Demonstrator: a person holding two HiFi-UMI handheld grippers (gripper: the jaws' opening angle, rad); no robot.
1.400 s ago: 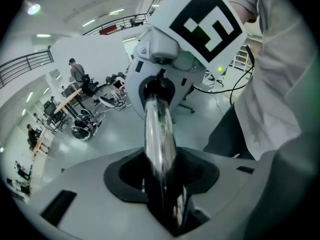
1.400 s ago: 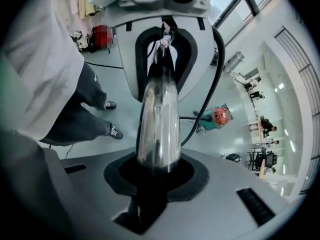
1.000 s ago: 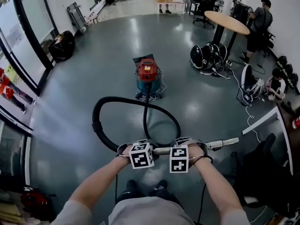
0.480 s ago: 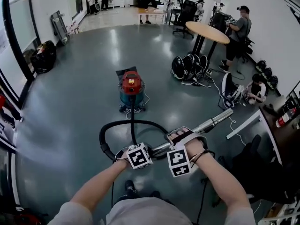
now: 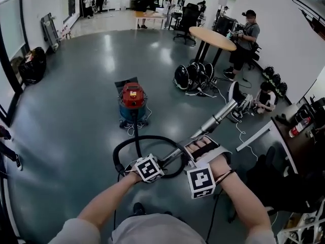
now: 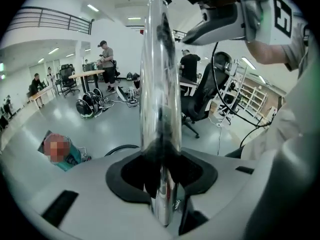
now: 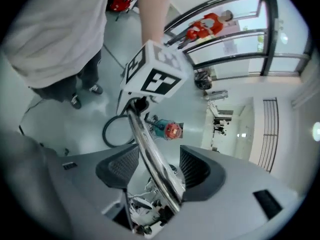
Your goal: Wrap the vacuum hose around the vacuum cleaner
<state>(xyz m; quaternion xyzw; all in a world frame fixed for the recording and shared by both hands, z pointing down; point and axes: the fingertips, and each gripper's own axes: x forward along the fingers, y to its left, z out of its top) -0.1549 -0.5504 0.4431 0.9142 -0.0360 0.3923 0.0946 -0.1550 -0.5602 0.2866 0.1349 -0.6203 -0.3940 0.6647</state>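
The red and teal vacuum cleaner [image 5: 132, 103] stands on the grey floor ahead of me. Its black hose [image 5: 147, 139] lies in a loop between it and my hands. The chrome wand [image 5: 213, 121] slants up to the right. My left gripper [image 5: 158, 163] is shut on the wand's lower end [image 6: 160, 84], pads pressing both sides. My right gripper [image 5: 197, 147] is higher along it; its jaws [image 7: 159, 166] have just been opening. The wand [image 7: 152, 154] runs between the right pads with gaps. The vacuum [image 7: 167, 129] and hose [image 7: 107, 131] show beyond.
A round table [image 5: 212, 37] with a person standing beside it is at the back right. Black helmets [image 5: 190, 75] and cables lie under it. Another person crouches at the right [image 5: 264, 95]. An office chair [image 6: 197, 104] stands nearby. A black bag [image 5: 33, 65] sits at the left wall.
The wand's far end swung from level up and away to the right. My right gripper rose and its jaws spread off the wand. The left gripper slid right, still gripping.
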